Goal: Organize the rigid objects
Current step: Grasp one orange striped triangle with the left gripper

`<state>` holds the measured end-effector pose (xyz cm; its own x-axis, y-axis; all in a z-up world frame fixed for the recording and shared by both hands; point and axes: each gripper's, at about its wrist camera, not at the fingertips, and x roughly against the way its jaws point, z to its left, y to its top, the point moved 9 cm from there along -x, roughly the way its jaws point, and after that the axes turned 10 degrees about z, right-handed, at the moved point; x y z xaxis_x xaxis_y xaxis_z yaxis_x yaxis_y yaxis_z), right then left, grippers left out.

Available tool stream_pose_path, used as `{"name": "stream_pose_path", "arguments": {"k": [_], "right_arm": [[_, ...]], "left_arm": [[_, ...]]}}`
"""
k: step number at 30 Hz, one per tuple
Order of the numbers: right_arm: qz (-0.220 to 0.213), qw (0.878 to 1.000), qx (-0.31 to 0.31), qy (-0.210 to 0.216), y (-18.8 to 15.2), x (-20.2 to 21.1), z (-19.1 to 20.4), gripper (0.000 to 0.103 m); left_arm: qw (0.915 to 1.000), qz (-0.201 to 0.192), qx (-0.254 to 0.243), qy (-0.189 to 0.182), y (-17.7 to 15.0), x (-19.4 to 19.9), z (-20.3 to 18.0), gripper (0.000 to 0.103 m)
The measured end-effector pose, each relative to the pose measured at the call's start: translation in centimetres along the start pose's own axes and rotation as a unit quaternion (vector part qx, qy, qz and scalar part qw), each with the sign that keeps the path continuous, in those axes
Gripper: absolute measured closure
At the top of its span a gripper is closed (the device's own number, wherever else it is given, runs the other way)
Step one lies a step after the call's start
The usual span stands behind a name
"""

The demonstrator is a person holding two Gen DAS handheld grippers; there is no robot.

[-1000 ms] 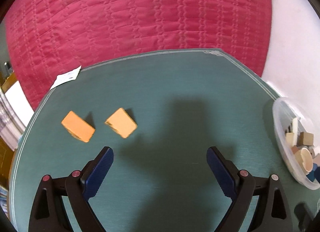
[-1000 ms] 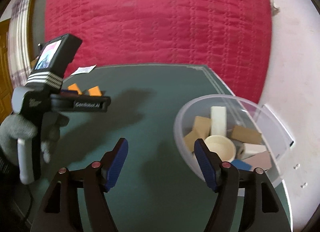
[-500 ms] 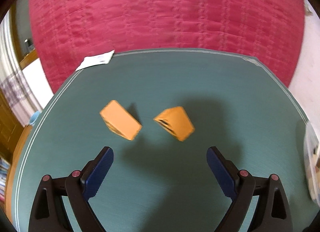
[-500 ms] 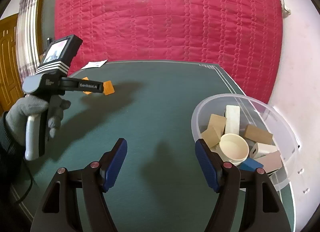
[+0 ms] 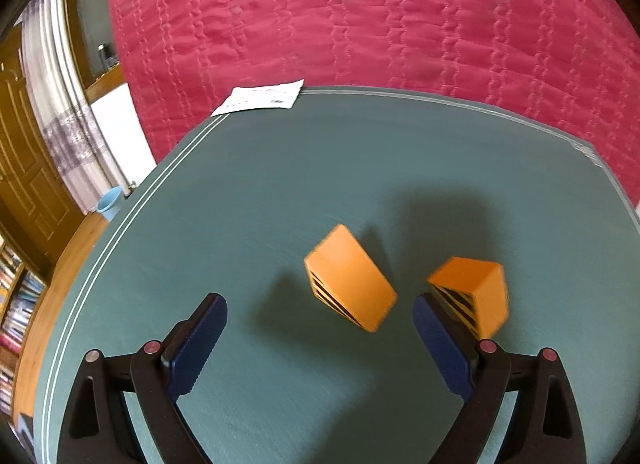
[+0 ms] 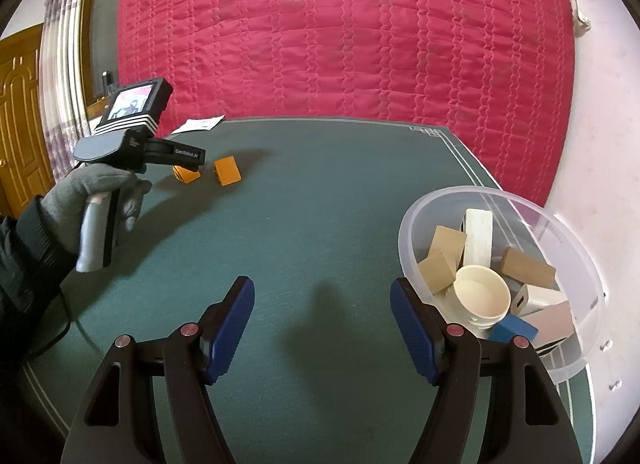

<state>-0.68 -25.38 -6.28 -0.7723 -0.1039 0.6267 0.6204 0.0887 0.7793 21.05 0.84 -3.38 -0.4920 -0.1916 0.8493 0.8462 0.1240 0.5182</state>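
Two orange blocks (image 5: 350, 284) (image 5: 472, 296) are seen on the green table (image 5: 280, 184), just ahead of the left gripper (image 5: 320, 328), whose jaws are spread wide and hold nothing. The right gripper (image 6: 322, 316) is also wide and empty, beside the clear bowl (image 6: 408, 232) filled with blocks.

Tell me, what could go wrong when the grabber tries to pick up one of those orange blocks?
The two orange blocks lie close together: the left block sits between the open left gripper fingers, while the right block is right by one finger. Closing could bump it away or pinch both. The bowl is already piled high, so another block might tumble out.
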Motion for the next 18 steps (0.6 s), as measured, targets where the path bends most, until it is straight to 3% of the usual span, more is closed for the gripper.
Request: {"name": "stream_pose_path", "arguments": {"k": [18], "right_arm": [[0.007, 1.0, -0.004, 0.005, -0.1, -0.1, 0.2, 0.032]], "left_arm": [[0.9988, 0.026, 0.035, 0.021, 2.4, -3.3, 0.9, 0.006]]}}
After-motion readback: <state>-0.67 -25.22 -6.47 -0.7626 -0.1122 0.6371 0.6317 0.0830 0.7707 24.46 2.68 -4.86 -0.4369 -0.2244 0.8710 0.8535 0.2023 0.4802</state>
